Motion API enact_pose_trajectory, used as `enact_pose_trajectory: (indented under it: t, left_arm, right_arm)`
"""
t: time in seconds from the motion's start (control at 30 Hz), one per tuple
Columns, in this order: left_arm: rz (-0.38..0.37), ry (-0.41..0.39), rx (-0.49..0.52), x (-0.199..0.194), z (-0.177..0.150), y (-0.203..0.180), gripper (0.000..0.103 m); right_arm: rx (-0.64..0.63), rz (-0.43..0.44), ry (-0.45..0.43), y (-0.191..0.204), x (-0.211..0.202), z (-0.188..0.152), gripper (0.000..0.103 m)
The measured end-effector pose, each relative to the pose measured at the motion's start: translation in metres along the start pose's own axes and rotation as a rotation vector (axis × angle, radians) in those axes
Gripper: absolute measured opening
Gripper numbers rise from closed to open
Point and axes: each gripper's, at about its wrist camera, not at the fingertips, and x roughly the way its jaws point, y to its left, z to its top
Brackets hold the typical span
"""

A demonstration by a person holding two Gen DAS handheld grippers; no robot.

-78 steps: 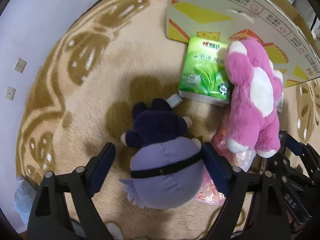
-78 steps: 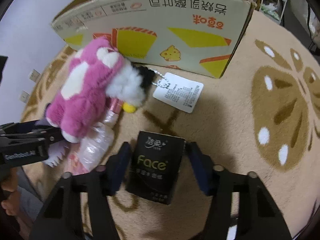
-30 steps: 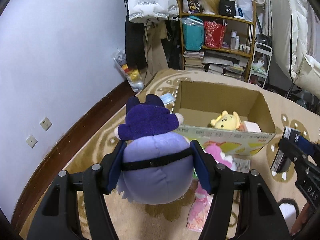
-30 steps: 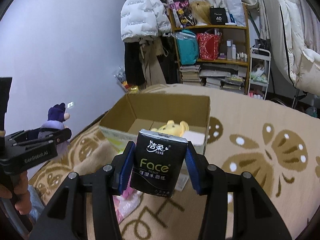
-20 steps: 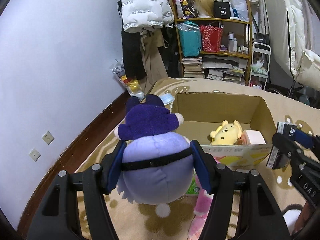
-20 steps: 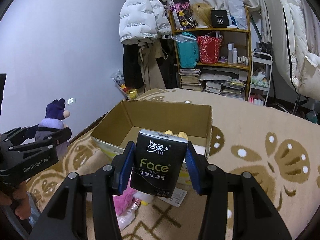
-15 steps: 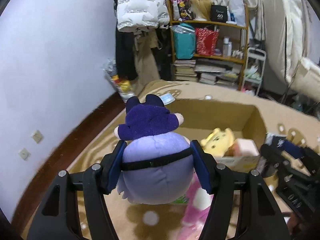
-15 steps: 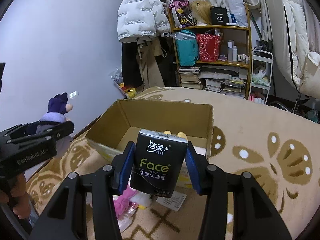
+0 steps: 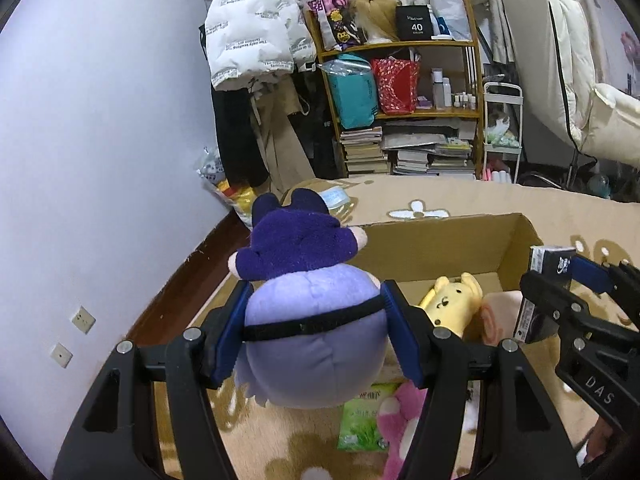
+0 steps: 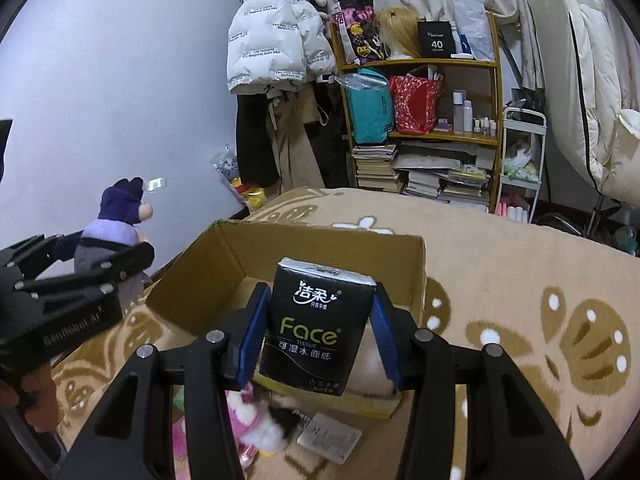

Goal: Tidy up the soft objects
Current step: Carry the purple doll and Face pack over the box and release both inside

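My left gripper is shut on a purple plush toy and holds it in the air over the near left corner of an open cardboard box. My right gripper is shut on a black Face tissue pack, held above the box's near wall. A yellow bear plush and a pink soft item lie inside the box. A pink plush and a green tissue pack lie on the carpet in front of the box.
A beige patterned carpet covers the floor. The lilac wall is at the left. A bookshelf with bags and books, hanging coats and a white cart stand behind the box. A white tag lies on the carpet.
Both grippers have lifted their loads off the carpet and carried them forward toward the box. The box is now closer and lower in both views.
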Motion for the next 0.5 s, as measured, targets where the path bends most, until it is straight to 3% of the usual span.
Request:
enact_pose_trajectory:
  t: [0.5]
  left_arm:
    - [-0.063,0.049,-0.046,0.042,0.009,-0.006,0.065]
  right_arm:
    - [-0.033,-0.008,0.049,-0.006,0.037,0.006,0.053]
